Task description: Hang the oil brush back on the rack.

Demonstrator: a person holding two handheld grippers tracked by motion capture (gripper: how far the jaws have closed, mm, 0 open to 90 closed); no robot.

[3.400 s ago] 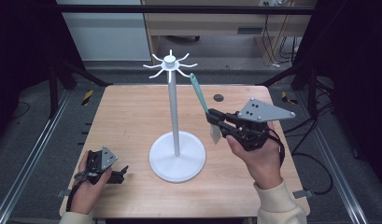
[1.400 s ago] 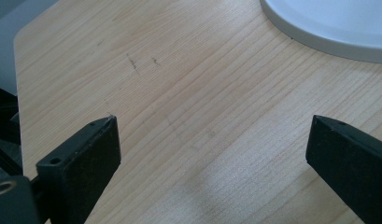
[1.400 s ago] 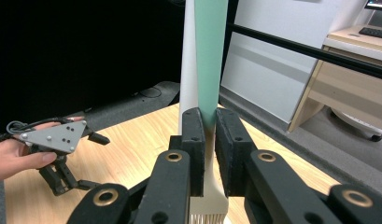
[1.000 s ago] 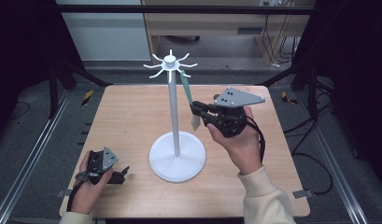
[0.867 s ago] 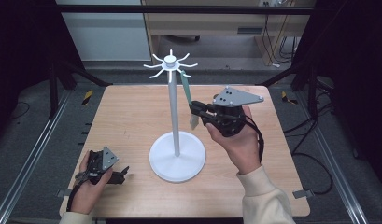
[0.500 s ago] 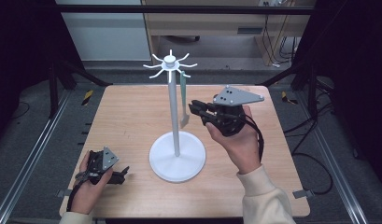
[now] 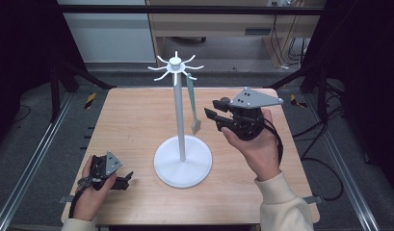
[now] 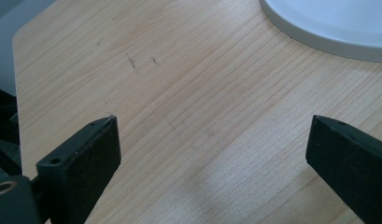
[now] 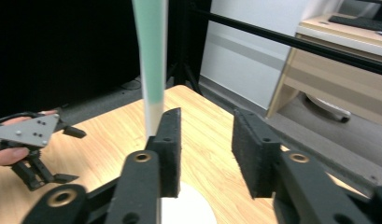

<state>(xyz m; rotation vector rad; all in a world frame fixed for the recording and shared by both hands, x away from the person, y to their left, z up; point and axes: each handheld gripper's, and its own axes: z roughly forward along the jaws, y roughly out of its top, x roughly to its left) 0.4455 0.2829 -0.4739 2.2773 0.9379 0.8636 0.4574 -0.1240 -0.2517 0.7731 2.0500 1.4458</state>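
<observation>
The green spatula (image 7: 191, 101) hangs upright — blade down — beside the right gripper's (image 7: 211, 109) just-parted, empty fingers.

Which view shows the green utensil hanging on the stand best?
The high view: the green utensil shows whole there, hanging from a hook of the white stand, clear of the right gripper, whose jaws have just been opening. The right gripper view shows part of its handle behind one jaw. The left gripper view shows the stand's base.

Light wooden tabletop (image 7: 137, 120) with rounded corners, set on a metal frame. White round base (image 7: 183, 161) of an upright stand resting near centre. Left hand-held gripper (image 7: 118, 181) lying on the near left corner, just beside that base, jaws apart
</observation>
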